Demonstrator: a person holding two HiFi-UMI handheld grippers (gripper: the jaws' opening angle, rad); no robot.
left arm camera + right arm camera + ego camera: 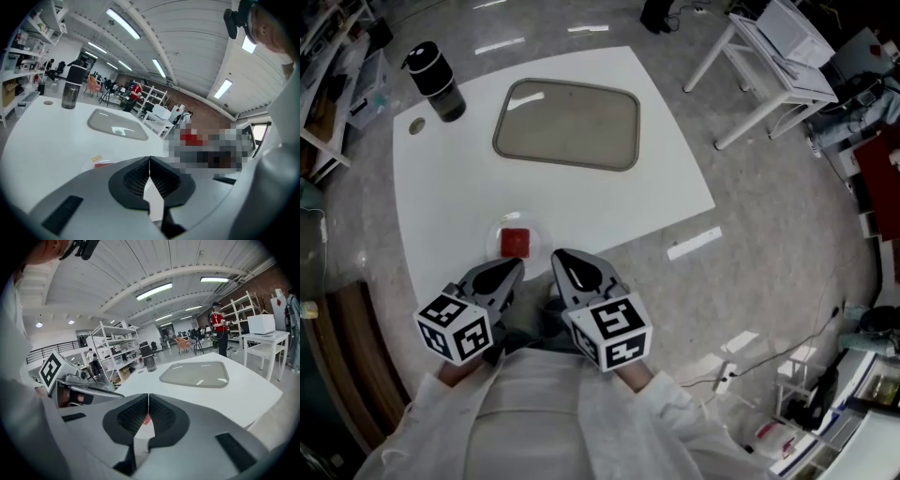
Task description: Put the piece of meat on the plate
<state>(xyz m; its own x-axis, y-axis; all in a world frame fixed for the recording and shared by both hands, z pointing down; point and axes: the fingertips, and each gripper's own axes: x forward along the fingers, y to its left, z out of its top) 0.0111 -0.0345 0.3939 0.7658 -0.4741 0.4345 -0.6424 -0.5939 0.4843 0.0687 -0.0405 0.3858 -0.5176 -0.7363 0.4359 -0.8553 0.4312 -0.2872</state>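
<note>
A red piece of meat [516,242] lies on a small clear plate [500,231] near the table's front edge. The meat [102,164] shows just over the left jaw in the left gripper view, and the meat [146,418] is a red sliver behind the right jaws. My left gripper [516,268] sits just short of the plate, shut with nothing in it. My right gripper [557,255] is beside the plate's right rim, also shut and empty. In both gripper views the jaws meet along one line, left gripper [149,160], right gripper [148,396].
A grey tray [568,124] lies at the back of the white table [450,187], with a black bottle [435,82] at the back left corner. White desks [773,56] stand on the floor to the right, and shelves line the left side.
</note>
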